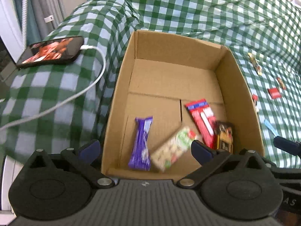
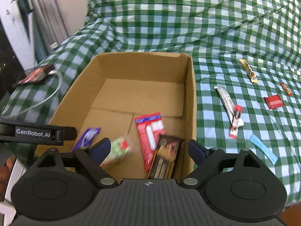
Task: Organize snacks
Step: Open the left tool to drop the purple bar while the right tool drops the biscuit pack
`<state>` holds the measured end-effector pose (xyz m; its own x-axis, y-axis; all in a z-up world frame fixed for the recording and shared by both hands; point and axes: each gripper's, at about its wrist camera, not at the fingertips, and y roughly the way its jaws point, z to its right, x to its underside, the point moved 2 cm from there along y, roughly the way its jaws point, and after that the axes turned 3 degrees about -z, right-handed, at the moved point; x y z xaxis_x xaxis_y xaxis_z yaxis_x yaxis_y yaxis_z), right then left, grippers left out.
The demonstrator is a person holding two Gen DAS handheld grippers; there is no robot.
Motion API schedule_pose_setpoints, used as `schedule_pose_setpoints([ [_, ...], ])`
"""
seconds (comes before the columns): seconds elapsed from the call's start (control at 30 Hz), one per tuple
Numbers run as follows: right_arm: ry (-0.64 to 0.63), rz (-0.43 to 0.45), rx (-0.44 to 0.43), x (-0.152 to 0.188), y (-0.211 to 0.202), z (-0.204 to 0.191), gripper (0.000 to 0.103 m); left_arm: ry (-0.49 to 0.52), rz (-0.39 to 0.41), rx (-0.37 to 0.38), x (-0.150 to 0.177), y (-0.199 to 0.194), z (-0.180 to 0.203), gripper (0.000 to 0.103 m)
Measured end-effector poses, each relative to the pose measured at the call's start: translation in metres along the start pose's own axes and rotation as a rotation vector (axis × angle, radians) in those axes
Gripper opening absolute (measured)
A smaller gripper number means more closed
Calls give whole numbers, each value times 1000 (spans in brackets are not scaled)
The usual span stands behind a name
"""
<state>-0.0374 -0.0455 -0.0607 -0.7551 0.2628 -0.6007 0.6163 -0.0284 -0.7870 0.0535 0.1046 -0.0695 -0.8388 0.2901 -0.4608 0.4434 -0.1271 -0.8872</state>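
Observation:
An open cardboard box (image 1: 235, 86) (image 2: 191, 98) stands on a green checked cloth. Inside lie a purple bar (image 1: 141, 145) (image 2: 88, 136), a blurred green-and-white snack pack (image 1: 174, 148) (image 2: 119, 150), a red packet (image 1: 202, 120) (image 2: 150, 135) and a dark brown-and-gold bar (image 1: 224, 134) (image 2: 166, 156). My left gripper (image 1: 144, 148) is open and empty above the box's near edge. My right gripper (image 2: 148, 147) is open and empty above the box's near right corner. The left gripper's body (image 2: 37, 132) shows at the left of the right wrist view.
Loose snacks lie on the cloth right of the box: a gold stick (image 2: 248, 70), a silver stick (image 2: 226, 99), a small red-black pack (image 2: 235, 124), a red square (image 2: 273, 101), a small orange bar (image 2: 286, 89) and a light blue stick (image 2: 263, 148). A phone (image 1: 50, 51) on a white cable (image 1: 90, 86) lies left.

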Motion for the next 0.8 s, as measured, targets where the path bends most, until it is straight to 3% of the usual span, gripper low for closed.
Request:
schedule_pose_setpoints([
  [0.27,-4,65,20,41,-61,-15,97,11,56,-14,53,-49,7,103],
  [0.53,-9,165,27,67,-104,-18,99,25,173,-39,81,-93,16,103],
  [0.8,-25,227,22,83,-131,-23,99,24,214,-42,101,-117,19,103],
])
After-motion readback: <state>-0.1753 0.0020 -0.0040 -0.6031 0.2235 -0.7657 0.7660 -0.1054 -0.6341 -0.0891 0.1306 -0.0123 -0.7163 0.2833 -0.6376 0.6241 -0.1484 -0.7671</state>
